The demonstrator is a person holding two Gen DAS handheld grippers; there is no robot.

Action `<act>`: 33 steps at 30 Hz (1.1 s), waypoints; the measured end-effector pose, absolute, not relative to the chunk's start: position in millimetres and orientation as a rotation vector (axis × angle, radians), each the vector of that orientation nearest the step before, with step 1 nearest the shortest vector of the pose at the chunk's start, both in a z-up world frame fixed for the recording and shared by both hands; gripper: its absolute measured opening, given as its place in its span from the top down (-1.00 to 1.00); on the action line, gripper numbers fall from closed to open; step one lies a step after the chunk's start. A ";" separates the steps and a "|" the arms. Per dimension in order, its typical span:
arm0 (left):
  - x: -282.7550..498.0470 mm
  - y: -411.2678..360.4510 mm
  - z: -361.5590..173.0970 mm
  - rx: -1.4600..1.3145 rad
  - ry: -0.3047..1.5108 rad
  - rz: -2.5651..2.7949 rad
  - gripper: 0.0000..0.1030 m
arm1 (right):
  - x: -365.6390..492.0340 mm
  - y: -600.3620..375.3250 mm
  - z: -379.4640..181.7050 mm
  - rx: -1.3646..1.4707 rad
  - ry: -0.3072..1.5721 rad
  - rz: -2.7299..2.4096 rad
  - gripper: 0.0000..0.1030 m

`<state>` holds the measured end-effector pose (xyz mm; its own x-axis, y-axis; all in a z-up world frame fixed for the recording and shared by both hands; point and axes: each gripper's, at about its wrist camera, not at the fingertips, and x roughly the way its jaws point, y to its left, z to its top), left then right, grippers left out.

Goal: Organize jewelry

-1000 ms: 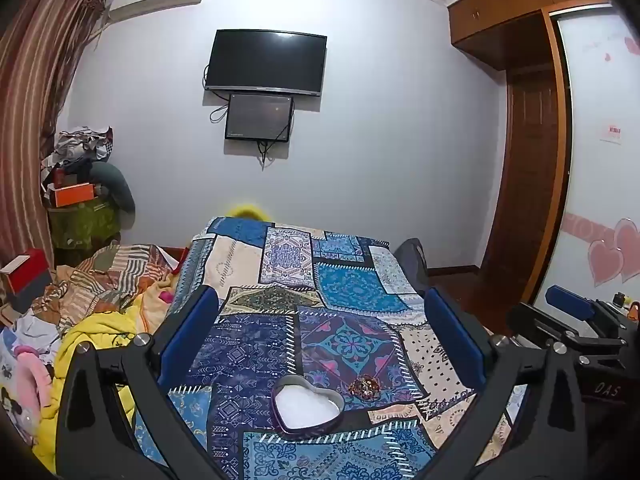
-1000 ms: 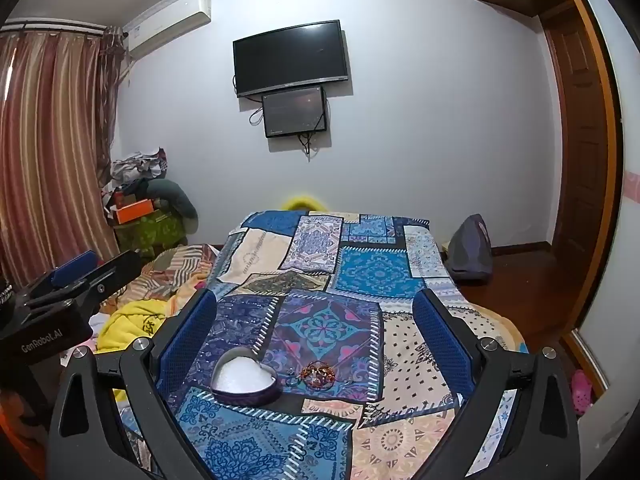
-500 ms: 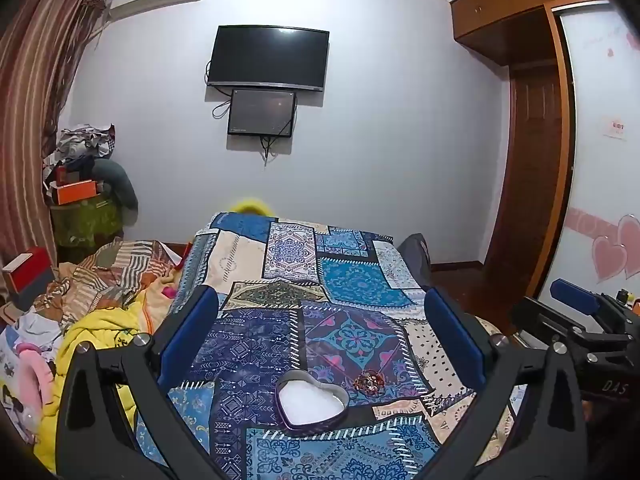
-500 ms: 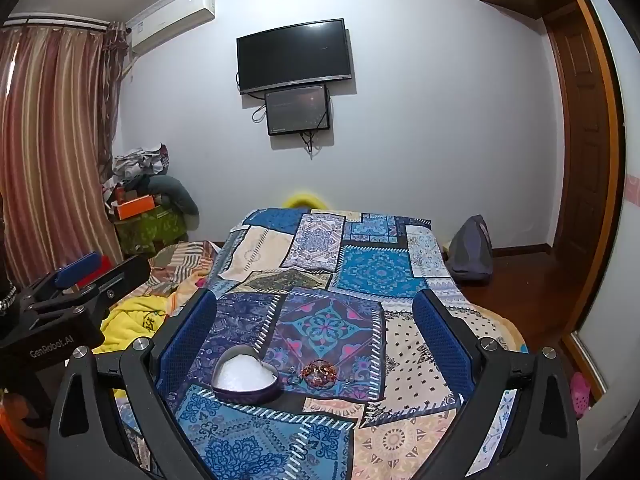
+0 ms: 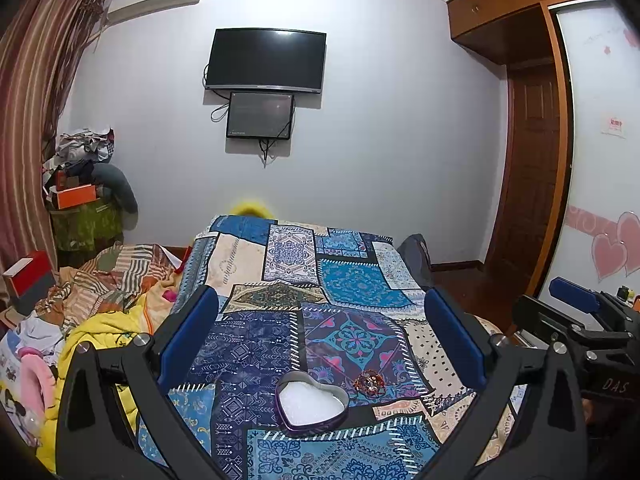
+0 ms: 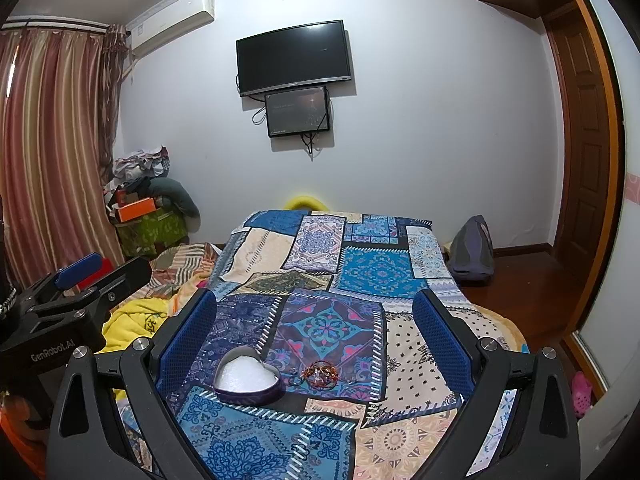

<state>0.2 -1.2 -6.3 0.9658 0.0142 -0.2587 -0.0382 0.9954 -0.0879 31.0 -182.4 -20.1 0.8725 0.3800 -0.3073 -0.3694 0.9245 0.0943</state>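
A purple heart-shaped tin [image 5: 311,403] with white padding lies open on the patchwork bedspread [image 5: 348,280]; it also shows in the right wrist view [image 6: 247,381]. A small beaded bracelet [image 5: 370,382] lies just right of it, seen also in the right wrist view [image 6: 319,373]. My left gripper [image 5: 320,336] is open and empty, held above and short of the tin. My right gripper [image 6: 314,332] is open and empty, above and short of the bracelet. Each gripper shows at the edge of the other's view, the right one [image 5: 576,312] and the left one [image 6: 76,280].
Crumpled yellow and striped bedding [image 5: 108,312] lies left of the bedspread. A cluttered green box [image 6: 148,224] stands at the far left wall. A dark bag [image 6: 472,252] sits on the floor at the right. A wooden door [image 5: 532,184] is at the right.
Both grippers have risen and drawn back slightly; the tin and bracelet sit a little lower in both views. Neither object has moved.
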 end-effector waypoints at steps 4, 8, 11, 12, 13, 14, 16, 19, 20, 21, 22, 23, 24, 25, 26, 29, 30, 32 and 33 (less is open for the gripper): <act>-0.5 -2.6 -5.5 -0.089 0.258 0.026 -1.00 | 29.8 -183.8 -19.7 0.036 0.325 0.391 -0.89; -0.5 -3.4 -4.9 -0.084 0.257 0.027 -1.00 | 30.4 -184.4 -18.8 0.035 0.326 0.392 -0.89; -0.6 -3.3 -4.2 -0.084 0.257 0.027 -1.00 | 30.4 -184.7 -18.9 0.036 0.325 0.392 -0.89; -0.7 -3.3 -4.1 -0.083 0.257 0.027 -1.00 | 30.6 -184.7 -18.7 0.037 0.325 0.392 -0.89; -0.9 -3.4 -4.0 -0.082 0.256 0.027 -1.00 | 30.3 -185.5 -18.6 0.038 0.325 0.392 -0.89; -0.5 -4.1 -3.9 -0.080 0.257 0.028 -1.00 | 30.4 -186.0 -18.5 0.038 0.326 0.392 -0.89; -1.4 -4.7 -3.4 -0.076 0.254 0.029 -1.00 | 30.4 -185.9 -18.7 0.037 0.325 0.391 -0.89; -2.2 -4.5 -2.5 -0.076 0.256 0.025 -1.00 | 30.5 -186.2 -18.5 0.038 0.325 0.391 -0.89; -1.9 -4.7 -2.4 -0.075 0.256 0.025 -1.00 | 30.6 -186.3 -18.2 0.039 0.325 0.391 -0.89; -2.0 -4.7 -2.0 -0.073 0.256 0.025 -1.00 | 30.7 -186.4 -17.9 0.039 0.325 0.390 -0.89; -1.4 -5.3 -2.0 -0.072 0.257 0.025 -1.00 | 31.0 -187.0 -17.7 0.039 0.325 0.390 -0.89; -1.6 -5.3 -2.0 -0.072 0.257 0.024 -1.00 | 31.2 -187.3 -17.7 0.040 0.325 0.389 -0.89; -2.0 -5.2 -1.6 -0.071 0.256 0.024 -1.00 | 31.4 -187.5 -17.6 0.041 0.324 0.388 -0.89; -1.8 -5.4 -1.8 -0.071 0.256 0.023 -1.00 | 31.3 -187.6 -17.6 0.043 0.324 0.388 -0.89; -2.1 -6.0 -2.0 -0.070 0.255 0.023 -1.00 | 31.3 -187.6 -17.7 0.044 0.323 0.388 -0.89; -2.1 -5.7 -1.8 -0.070 0.255 0.023 -1.00 | 30.4 -186.4 -18.8 0.044 0.321 0.387 -0.89; -2.1 -5.9 -1.8 -0.070 0.255 0.023 -1.00 | 30.6 -186.7 -18.8 0.044 0.322 0.386 -0.89; -2.0 -5.8 -1.7 -0.069 0.255 0.023 -1.00 | 30.3 -186.6 -18.9 0.043 0.321 0.386 -0.89; -2.1 -5.7 -1.5 -0.069 0.256 0.023 -1.00 | 30.4 -186.6 -18.8 0.044 0.321 0.386 -0.89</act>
